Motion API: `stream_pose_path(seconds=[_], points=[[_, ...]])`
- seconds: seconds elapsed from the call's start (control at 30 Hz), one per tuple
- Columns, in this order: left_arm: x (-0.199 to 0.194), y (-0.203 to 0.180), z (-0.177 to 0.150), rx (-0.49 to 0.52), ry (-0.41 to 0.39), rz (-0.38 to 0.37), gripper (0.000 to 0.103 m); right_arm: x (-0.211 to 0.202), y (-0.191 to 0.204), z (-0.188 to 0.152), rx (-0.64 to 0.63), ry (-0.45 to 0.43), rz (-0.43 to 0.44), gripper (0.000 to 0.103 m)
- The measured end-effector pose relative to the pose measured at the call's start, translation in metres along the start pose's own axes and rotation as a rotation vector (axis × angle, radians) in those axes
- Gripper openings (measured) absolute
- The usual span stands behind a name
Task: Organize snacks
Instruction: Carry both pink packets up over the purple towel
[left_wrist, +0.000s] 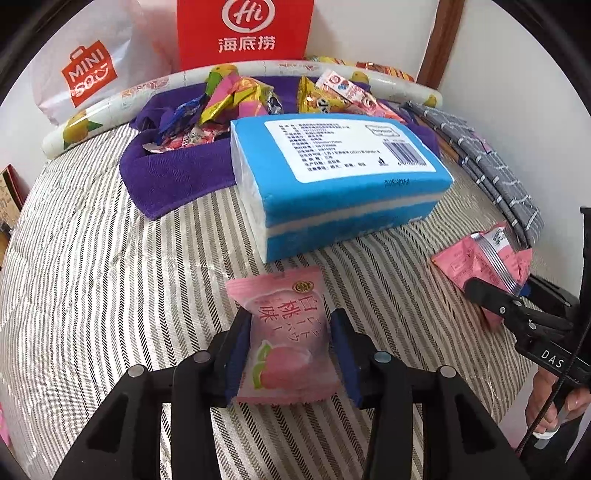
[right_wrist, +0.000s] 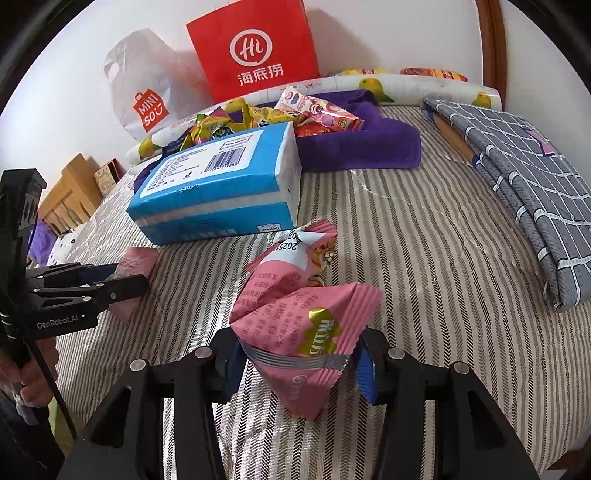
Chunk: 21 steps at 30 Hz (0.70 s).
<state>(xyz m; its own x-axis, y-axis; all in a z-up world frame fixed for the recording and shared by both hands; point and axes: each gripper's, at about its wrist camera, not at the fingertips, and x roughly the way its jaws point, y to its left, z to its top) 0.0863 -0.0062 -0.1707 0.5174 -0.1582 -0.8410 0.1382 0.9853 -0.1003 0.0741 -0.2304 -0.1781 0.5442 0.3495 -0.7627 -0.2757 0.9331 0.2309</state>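
My left gripper (left_wrist: 291, 325) is shut on a pale pink peach snack packet (left_wrist: 284, 339), held just above the striped bedcover; the packet also shows in the right wrist view (right_wrist: 135, 271). My right gripper (right_wrist: 299, 350) is shut on a darker pink snack packet (right_wrist: 295, 314), which also shows at the right of the left wrist view (left_wrist: 484, 258). A pile of loose snacks (left_wrist: 229, 99) lies on a purple towel (left_wrist: 177, 177) at the back, behind a blue tissue pack (left_wrist: 332, 177).
A red paper bag (left_wrist: 243, 33) and a white Miniso bag (left_wrist: 85, 70) stand against the wall behind a lemon-print roll (left_wrist: 110, 110). A folded grey checked cloth (right_wrist: 517, 177) lies at the right. The striped bedcover (right_wrist: 424, 258) spans the front.
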Motion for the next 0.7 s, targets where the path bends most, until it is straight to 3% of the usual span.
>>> stream_pose_path(seconds=[0.33, 0.7], points=[[-0.0016, 0.0016, -0.0066, -0.014, -0.054, 0.000, 0.037, -0.0006, -0.0019, -0.0041, 0.011, -0.053, 0.008, 0.045], [-0.0017, 0.0011, -0.0059, -0.017, -0.055, 0.003, 0.037, 0.0006, -0.0037, -0.0054, 0.049, -0.078, 0.006, 0.045]])
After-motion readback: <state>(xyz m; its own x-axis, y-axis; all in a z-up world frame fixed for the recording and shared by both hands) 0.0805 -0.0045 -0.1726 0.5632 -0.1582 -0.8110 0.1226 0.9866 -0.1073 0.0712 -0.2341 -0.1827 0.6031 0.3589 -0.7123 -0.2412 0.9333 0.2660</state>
